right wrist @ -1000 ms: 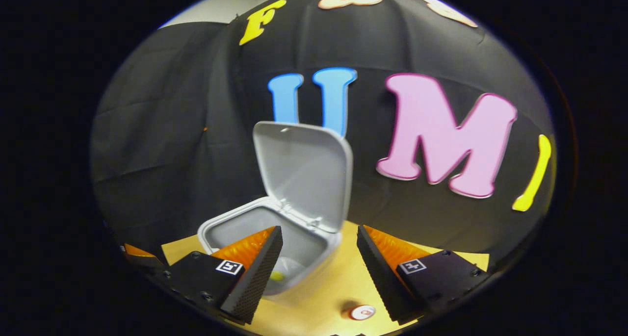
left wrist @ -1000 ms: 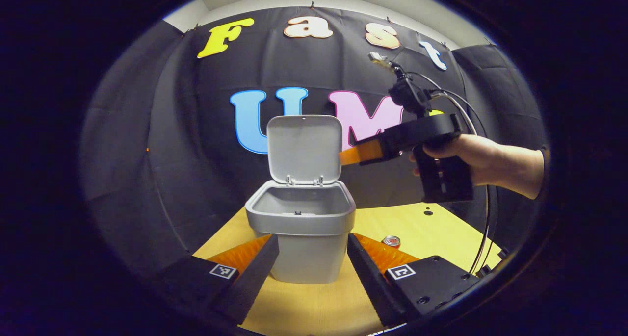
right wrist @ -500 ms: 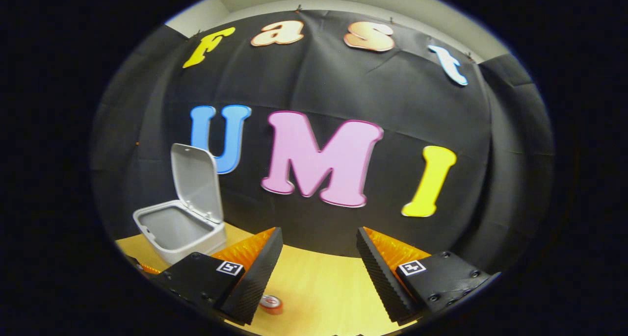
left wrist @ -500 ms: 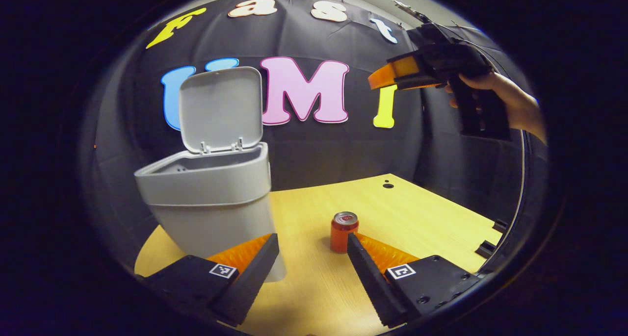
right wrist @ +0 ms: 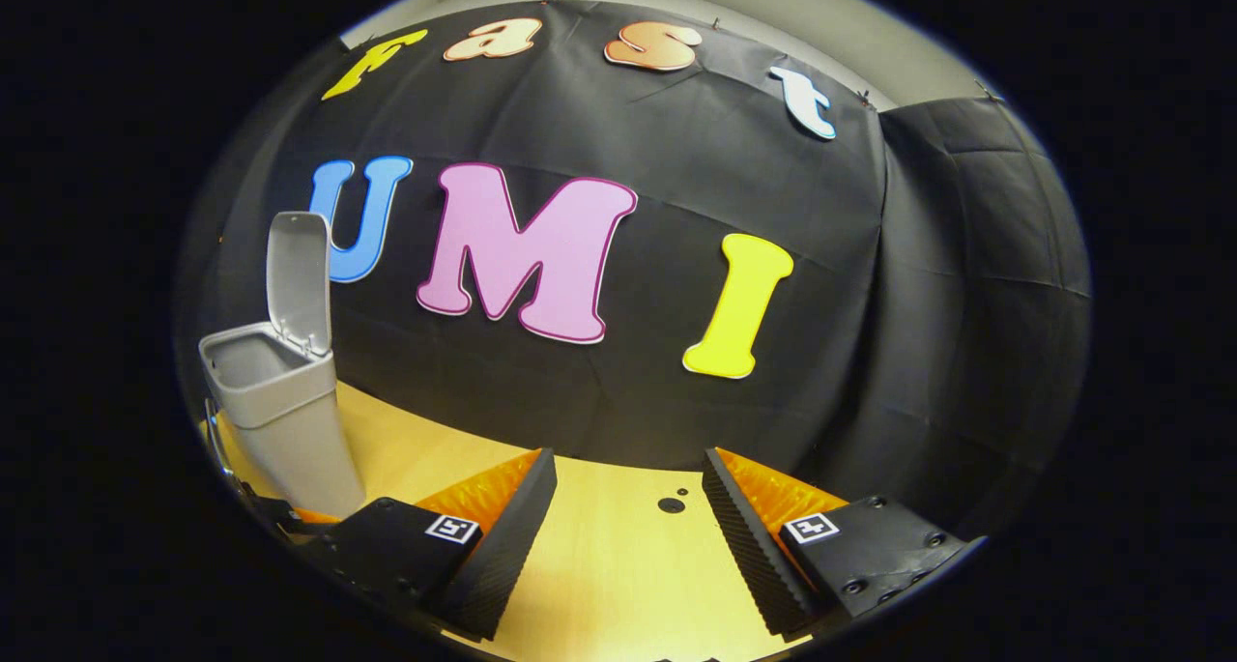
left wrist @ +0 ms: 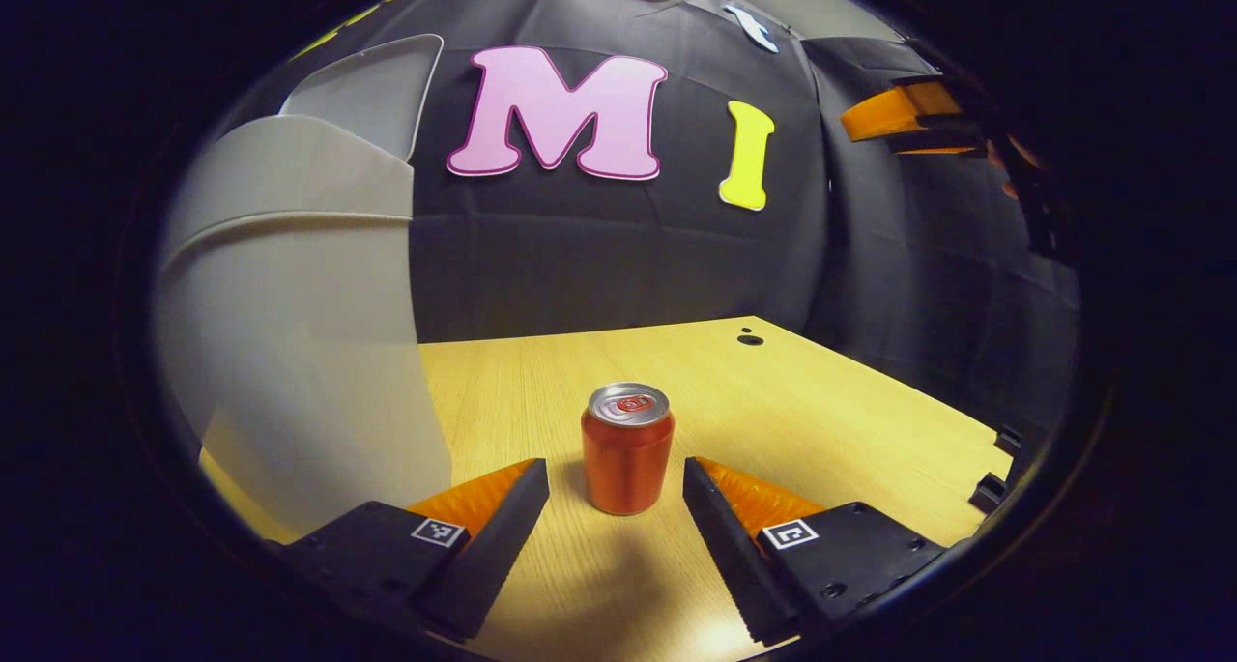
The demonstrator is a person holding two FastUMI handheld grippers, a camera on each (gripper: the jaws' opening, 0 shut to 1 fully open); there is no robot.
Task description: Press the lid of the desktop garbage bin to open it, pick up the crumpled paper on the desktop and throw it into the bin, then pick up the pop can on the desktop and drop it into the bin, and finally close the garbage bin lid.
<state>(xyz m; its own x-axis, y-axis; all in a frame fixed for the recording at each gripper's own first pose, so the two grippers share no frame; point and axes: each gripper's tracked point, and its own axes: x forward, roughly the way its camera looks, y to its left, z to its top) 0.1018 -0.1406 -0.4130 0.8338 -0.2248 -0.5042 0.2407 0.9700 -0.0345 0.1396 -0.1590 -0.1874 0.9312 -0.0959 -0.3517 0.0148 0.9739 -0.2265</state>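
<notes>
1. With the left tool (left wrist: 616, 488) down low over the tabletop (left wrist: 792, 401), its fingers are spread wide and hold nothing
2. Pop can (left wrist: 627, 447) stands upright on the tabletop, centred just ahead of the gap between those fingers; it looks clear of both, no contact visible
3. Garbage bin (left wrist: 290, 333) sits close on the left in the left gripper view, body large and near, apart from the can
4. Lid (left wrist: 362, 92) is up; the right gripper view shows the lid (right wrist: 298, 280) hinged upright at the back of the bin (right wrist: 280, 420), mouth open
5. Bin contents can't be made out from this angle, so the crumpled paper can't be located
6. Right tool (right wrist: 628, 517) is well above the tabletop (right wrist: 618, 565), fingers wide apart, nothing between them, pointing at the booth wall
7. In the left gripper view, the right tool (left wrist: 899, 121) appears at the upper right edge, high up and well away from the can; probably a bit of the holding hand (left wrist: 1015, 159) behind it, too dark to be sure
8. Small dark hole (right wrist: 670, 504) in the tabletop ahead of the right tool
</notes>
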